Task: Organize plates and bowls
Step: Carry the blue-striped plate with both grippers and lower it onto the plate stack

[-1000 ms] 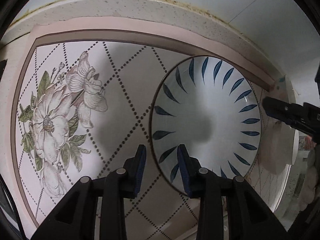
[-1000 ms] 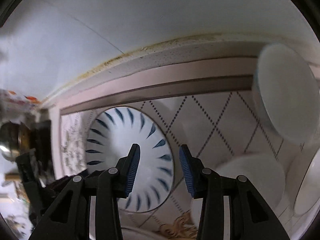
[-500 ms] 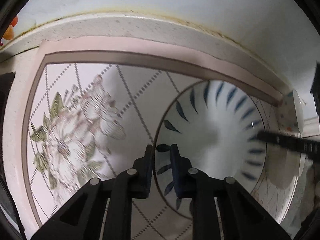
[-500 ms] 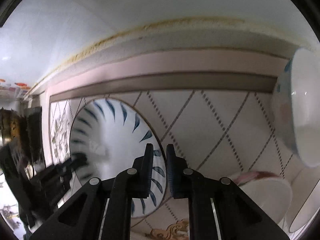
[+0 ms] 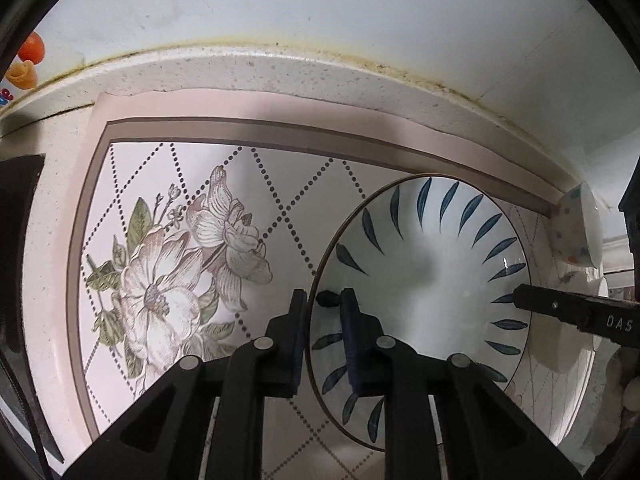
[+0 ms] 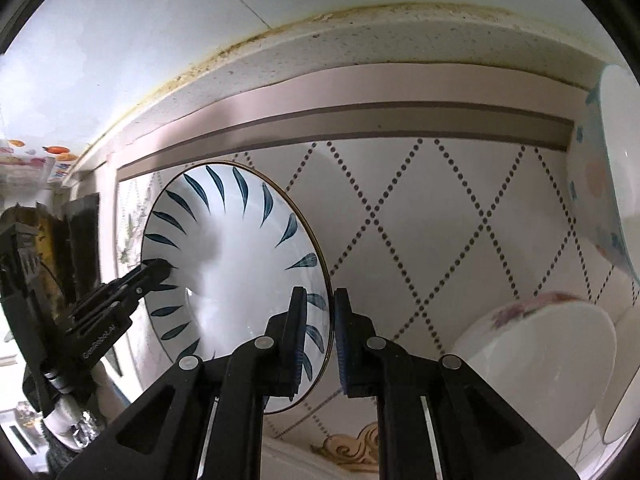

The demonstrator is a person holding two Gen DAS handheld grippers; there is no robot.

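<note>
Plate [image 5: 424, 280]: white, blue leaf strokes round thin dark rim.

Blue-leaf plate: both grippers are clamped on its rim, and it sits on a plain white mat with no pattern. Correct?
Not quite. The mat is patterned: dotted diamonds and a large flower, seen in the left wrist view. The left gripper and right gripper do clamp the blue-leaf plate by its rim.

- White plate [image 5: 432, 280] with dark-blue leaf strokes round its rim.
- Pink mat [image 5: 280, 208]: brown border, dotted diamond lattice, pale flower at nine o'clock.
- Speckled cream surface [image 5: 280, 72].
</note>
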